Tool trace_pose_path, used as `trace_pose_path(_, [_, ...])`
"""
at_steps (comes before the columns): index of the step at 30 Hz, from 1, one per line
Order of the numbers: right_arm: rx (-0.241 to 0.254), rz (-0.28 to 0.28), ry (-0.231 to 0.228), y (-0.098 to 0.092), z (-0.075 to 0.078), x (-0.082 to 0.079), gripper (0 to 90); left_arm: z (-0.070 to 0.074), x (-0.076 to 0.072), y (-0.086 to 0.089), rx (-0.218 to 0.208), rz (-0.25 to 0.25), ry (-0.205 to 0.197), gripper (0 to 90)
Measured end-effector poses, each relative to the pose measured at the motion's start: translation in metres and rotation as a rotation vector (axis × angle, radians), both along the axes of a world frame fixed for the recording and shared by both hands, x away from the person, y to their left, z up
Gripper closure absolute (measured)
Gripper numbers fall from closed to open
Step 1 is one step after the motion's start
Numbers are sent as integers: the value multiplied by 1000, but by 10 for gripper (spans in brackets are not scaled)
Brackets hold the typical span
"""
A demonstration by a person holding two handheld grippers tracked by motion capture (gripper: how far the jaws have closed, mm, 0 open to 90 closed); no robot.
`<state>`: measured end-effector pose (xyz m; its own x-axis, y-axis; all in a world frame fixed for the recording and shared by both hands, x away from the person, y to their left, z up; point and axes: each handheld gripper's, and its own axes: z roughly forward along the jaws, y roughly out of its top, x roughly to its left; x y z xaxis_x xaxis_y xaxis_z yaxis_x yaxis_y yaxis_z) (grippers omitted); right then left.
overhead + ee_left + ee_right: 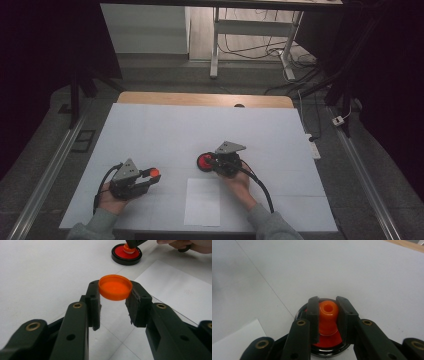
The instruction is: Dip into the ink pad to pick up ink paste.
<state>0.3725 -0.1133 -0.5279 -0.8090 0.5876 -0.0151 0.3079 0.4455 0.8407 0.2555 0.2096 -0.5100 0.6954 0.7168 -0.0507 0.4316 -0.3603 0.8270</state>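
Your left gripper (115, 302) clamps the orange cap (115, 287), lifted clear; your right gripper (327, 315) pinches the stamp (327, 315) onto the ink pad (126, 254), likely inking.

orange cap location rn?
Orange cap sits clamped in the left claw, off the table, left of the red ink pad.

No text, label, brand, number or sign can be read anywhere; the orange cap (115, 287) clamped between the jaws and the white sheet (175, 293) beyond them are seen to be unmarked.
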Motion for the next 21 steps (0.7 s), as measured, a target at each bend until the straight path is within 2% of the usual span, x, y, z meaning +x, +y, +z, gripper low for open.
trace_pose_path(8, [3,-10,-25,0,-2,-3,734,0,0,0,-2,-1,2,647])
trace_pose_path(16, [24,-13,-21,-1,-3,-3,734,0,0,0,0,2,3,647])
trace_pose_path(21, [19,-13,-27,-1,-4,-4,735,0,0,1,-1,2,3,647])
